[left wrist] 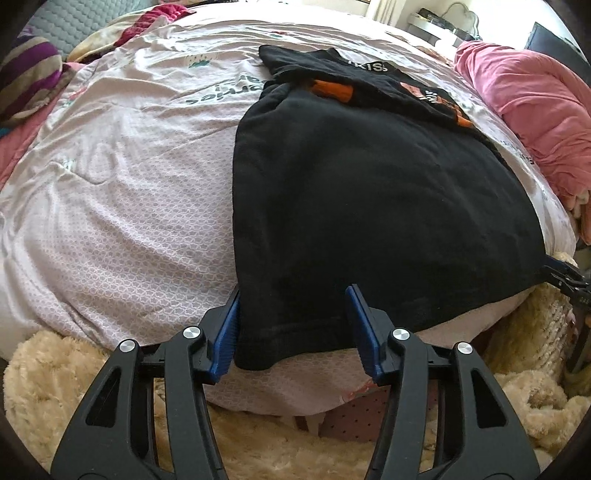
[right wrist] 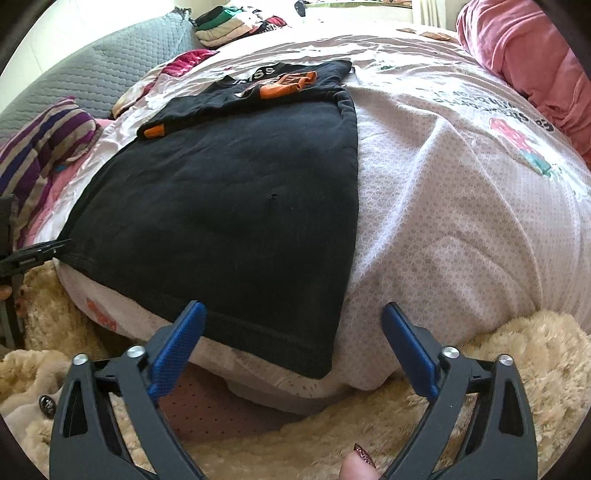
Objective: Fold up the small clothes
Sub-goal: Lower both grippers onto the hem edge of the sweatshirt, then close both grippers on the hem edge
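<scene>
A black garment (left wrist: 369, 203) (right wrist: 240, 203) lies spread flat on the bed, its hem toward me. My left gripper (left wrist: 293, 291) straddles its near left corner with the jaws apart; the cloth lies between the blue pads (left wrist: 225, 332), which do not pinch it. My right gripper (right wrist: 293, 306) stands wide open over the near right corner, the hem lying between its pads (right wrist: 177, 347). Each gripper also shows at the other view's edge, the right gripper (left wrist: 561, 277) and the left gripper (right wrist: 33, 254). A second black garment (left wrist: 369, 77) (right wrist: 266, 88) with orange trim lies at the far end.
The bed has a white patterned cover (left wrist: 129, 184) (right wrist: 461, 203). A pink blanket (left wrist: 535, 110) is heaped on the right, a striped pillow (left wrist: 29, 77) on the left. A cream fluffy throw (right wrist: 517, 350) lies below the bed edge. Folded clothes (right wrist: 229, 26) are stacked far back.
</scene>
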A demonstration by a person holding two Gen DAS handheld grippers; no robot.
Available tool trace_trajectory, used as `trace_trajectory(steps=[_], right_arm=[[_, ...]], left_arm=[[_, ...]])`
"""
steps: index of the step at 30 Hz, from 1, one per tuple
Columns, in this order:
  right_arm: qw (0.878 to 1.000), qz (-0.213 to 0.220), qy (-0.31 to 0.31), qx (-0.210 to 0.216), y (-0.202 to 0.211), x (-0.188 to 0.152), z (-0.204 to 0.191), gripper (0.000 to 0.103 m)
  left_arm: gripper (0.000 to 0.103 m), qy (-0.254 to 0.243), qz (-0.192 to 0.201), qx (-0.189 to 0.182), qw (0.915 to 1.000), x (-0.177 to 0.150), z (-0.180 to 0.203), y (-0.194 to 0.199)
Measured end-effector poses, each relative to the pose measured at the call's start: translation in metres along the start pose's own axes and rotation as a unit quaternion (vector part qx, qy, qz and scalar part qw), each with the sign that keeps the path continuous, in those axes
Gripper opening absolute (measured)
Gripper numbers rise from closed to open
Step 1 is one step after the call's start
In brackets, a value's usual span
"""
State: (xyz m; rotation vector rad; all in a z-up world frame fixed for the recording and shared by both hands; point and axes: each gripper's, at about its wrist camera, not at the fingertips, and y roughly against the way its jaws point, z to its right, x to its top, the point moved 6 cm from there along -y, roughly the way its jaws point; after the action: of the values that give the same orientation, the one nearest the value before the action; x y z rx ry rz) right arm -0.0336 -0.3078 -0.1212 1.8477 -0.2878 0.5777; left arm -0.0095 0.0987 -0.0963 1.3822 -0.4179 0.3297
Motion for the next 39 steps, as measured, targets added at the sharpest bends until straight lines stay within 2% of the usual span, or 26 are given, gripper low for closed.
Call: trace_trajectory(steps=[2, 5, 7, 9, 11, 15, 18, 22, 27, 31, 39], right_arm=[[1.000, -0.005, -0.002, 0.008, -0.001, -0.001, -0.001, 0.073], [1.000, -0.009, 0.001, 0.014, -0.003, -0.001, -0.001, 0.056], [1.000, -0.011, 0.004, 0.013, -0.004, -0.001, 0.000, 0.043], [1.000, -0.003, 0.001, 0.000, -0.002, 0.001, 0.006, 0.017], [1.000, 0.007, 0.004, 0.010, 0.004, 0.002, 0.008, 0.010], [0.997, 0.047, 0.013, 0.056, 0.028, 0.012, -0.002, 0.008], [0.994, 0.080, 0.028, 0.065, 0.043, 0.024, -0.010, 0.008], [0.991, 0.111, 0.027, 0.073, 0.053, 0.040, -0.016, 0.008], [0.988, 0.133, 0.029, 0.067, 0.062, 0.050, -0.018, 0.007], [0.985, 0.156, 0.029, 0.061, 0.070, 0.056, -0.018, 0.007], [0.983, 0.176, 0.015, 0.054, 0.077, 0.059, -0.011, 0.007]], left_arm=[[0.046, 0.001, -0.001, -0.004, 1.0000, 0.001, -0.001, -0.001], [0.046, 0.011, -0.009, -0.013, 0.9998, 0.001, -0.007, -0.004], [0.047, 0.016, -0.011, -0.021, 0.9996, 0.002, -0.008, -0.006], [0.047, 0.018, -0.012, -0.025, 0.9994, 0.003, -0.009, -0.006], [0.048, 0.022, -0.013, -0.028, 0.9993, 0.003, -0.009, -0.006], [0.048, 0.025, -0.011, -0.029, 0.9992, 0.007, -0.009, -0.008], [0.034, 0.020, -0.007, -0.016, 0.9996, 0.011, -0.010, -0.008], [0.017, 0.025, -0.003, -0.017, 0.9995, 0.015, -0.014, -0.005], [0.004, 0.027, 0.009, -0.027, 0.9992, 0.020, -0.013, 0.004], [0.003, 0.021, 0.022, -0.030, 0.9991, 0.025, -0.009, 0.014], [0.003, 0.017, 0.049, -0.036, 0.9980, 0.042, -0.005, 0.029]])
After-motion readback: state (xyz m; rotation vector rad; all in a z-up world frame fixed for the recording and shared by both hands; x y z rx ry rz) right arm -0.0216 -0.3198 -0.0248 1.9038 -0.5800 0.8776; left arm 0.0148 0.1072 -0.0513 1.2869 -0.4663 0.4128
